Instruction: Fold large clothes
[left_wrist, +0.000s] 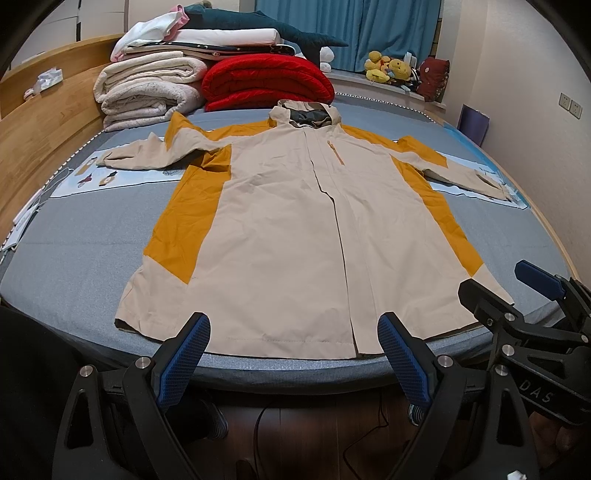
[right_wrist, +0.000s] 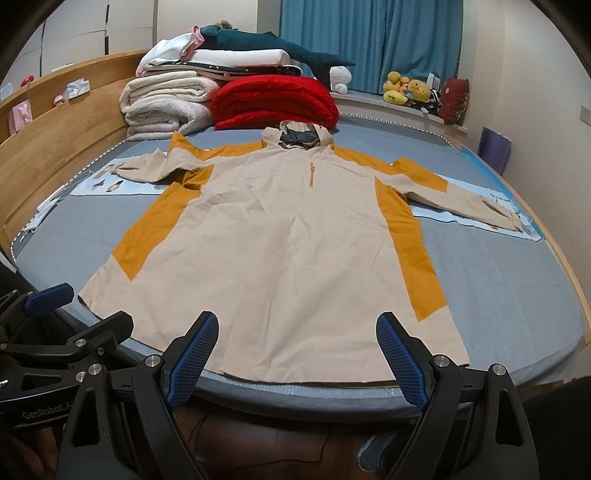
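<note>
Bed (left_wrist: 92, 236) bearing the beige-and-mustard jacket (left_wrist: 295, 221) lying flat, front up, sleeves spread; I am holding my left gripper (left_wrist: 293, 328) and right gripper (right_wrist: 297, 328) wide apart, empty, above its hem, only the left view showing the front placket.

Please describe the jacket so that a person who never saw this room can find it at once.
Look at the wide bed with the grey-blue sheet. The jacket lies flat in its middle, sleeves spread, hood toward the folded blankets. It alone is cream with mustard-yellow panels and is unfolded; its neighbours are plain, folded piles.
</note>
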